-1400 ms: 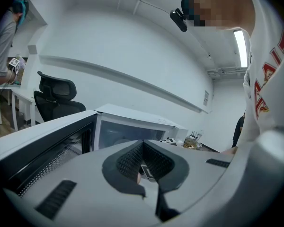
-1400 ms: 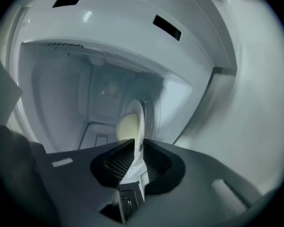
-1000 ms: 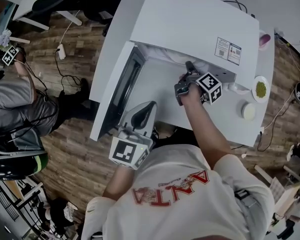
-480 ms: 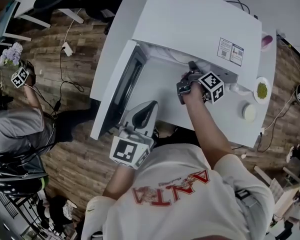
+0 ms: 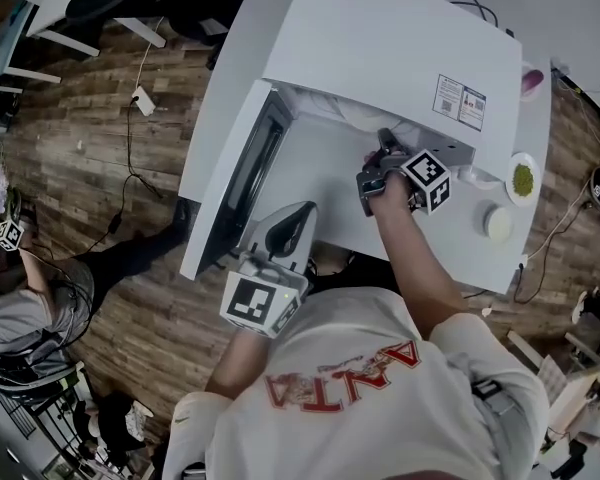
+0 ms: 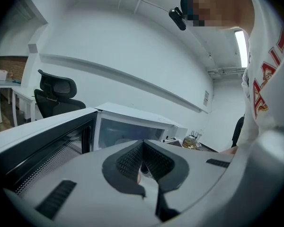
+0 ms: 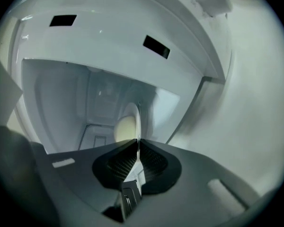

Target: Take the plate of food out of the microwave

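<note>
Jaws on your right gripper (image 7: 137,142) just closed onto the plate (image 7: 131,118) rim, plate sitting inside the microwave (image 5: 380,43). Left gripper (image 5: 286,230) is clenched, empty, by the door (image 5: 242,183). Next up: slide it out level.

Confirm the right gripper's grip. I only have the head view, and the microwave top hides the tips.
Observer: In the right gripper view, the right gripper has just been closing and is shut on the plate rim, seen edge-on.
Operator: Food on it?
Observer: Yes, a pale rounded piece of food sits on the plate, inside the microwave cavity.
Operator: Left one?
Observer: In the left gripper view, the left gripper has its jaws together with nothing between them. The open door is at its left.
</note>
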`<state>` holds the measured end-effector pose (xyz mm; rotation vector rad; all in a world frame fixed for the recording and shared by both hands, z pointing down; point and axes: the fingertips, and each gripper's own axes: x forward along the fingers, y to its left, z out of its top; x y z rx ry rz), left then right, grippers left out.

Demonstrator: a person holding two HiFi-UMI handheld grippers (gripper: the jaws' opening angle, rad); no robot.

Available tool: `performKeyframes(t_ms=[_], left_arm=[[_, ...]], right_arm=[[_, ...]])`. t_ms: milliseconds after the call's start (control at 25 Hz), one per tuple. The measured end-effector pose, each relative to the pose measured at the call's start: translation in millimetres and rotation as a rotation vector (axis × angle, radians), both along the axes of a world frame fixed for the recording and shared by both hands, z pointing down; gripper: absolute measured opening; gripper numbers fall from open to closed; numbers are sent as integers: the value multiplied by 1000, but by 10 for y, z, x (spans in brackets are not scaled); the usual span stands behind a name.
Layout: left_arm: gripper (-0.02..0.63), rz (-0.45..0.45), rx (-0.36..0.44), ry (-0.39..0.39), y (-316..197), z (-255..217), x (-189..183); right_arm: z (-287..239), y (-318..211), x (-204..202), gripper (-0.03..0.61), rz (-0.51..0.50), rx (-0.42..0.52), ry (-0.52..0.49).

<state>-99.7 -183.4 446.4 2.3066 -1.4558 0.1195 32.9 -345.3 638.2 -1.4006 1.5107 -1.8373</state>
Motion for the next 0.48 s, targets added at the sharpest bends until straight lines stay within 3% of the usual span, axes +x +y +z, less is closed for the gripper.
performKeyframes(t_ms=[480], left_arm=[[8,7,-11,10,4,49,-23]], right_arm=[[22,57,37,20,-28,13,35]])
